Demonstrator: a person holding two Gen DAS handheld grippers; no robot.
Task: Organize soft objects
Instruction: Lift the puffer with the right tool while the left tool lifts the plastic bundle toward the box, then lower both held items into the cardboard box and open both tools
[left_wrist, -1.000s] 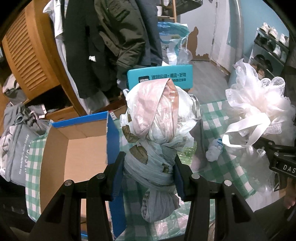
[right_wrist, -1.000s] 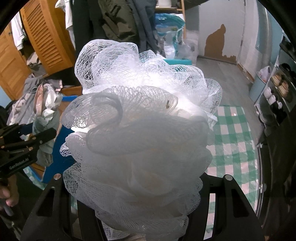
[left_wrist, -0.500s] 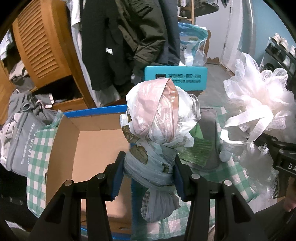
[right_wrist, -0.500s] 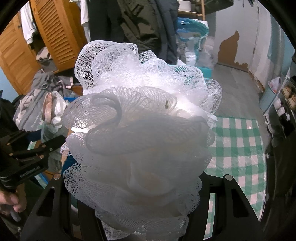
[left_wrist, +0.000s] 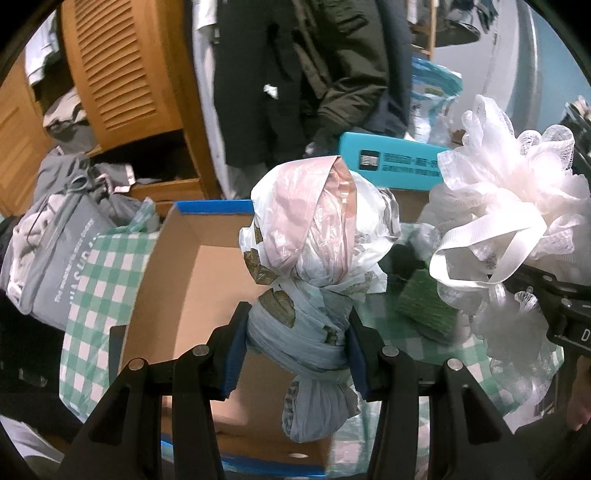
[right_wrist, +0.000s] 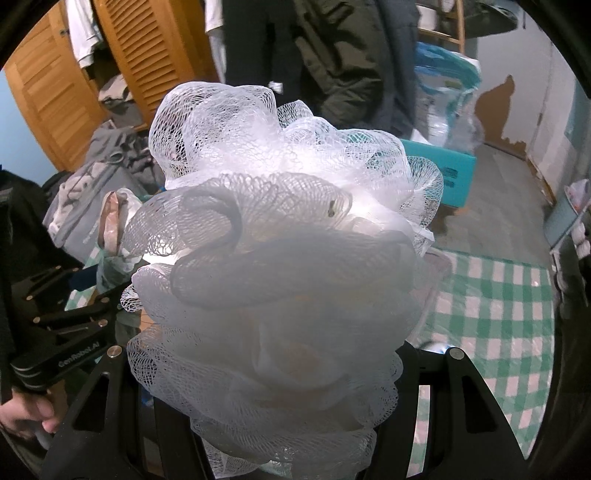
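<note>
Currently we hold the knotted bundle of pale plastic bags (left_wrist: 314, 258) upright, long axis vertical, left gripper (left_wrist: 295, 347) clamped on it above the open cardboard box (left_wrist: 192, 280). Our right gripper (right_wrist: 280, 387) is clamped on the white mesh bath pouf (right_wrist: 280, 258). Green-checked cloth (right_wrist: 498, 314) covers the surface.

White mesh pouf (right_wrist: 280, 258); pink-and-pale-blue bag bundle (left_wrist: 314, 258); green-checked cloth (right_wrist: 498, 314) (white squares); blue-edged brown box (left_wrist: 192, 280)

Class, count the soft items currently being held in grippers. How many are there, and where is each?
2. A knotted plastic-bag bundle sits clamped in the left hand-held gripper, over the open cardboard box. A white mesh bath pouf is gripped by the right hand-held gripper. Others may be hidden.
</note>
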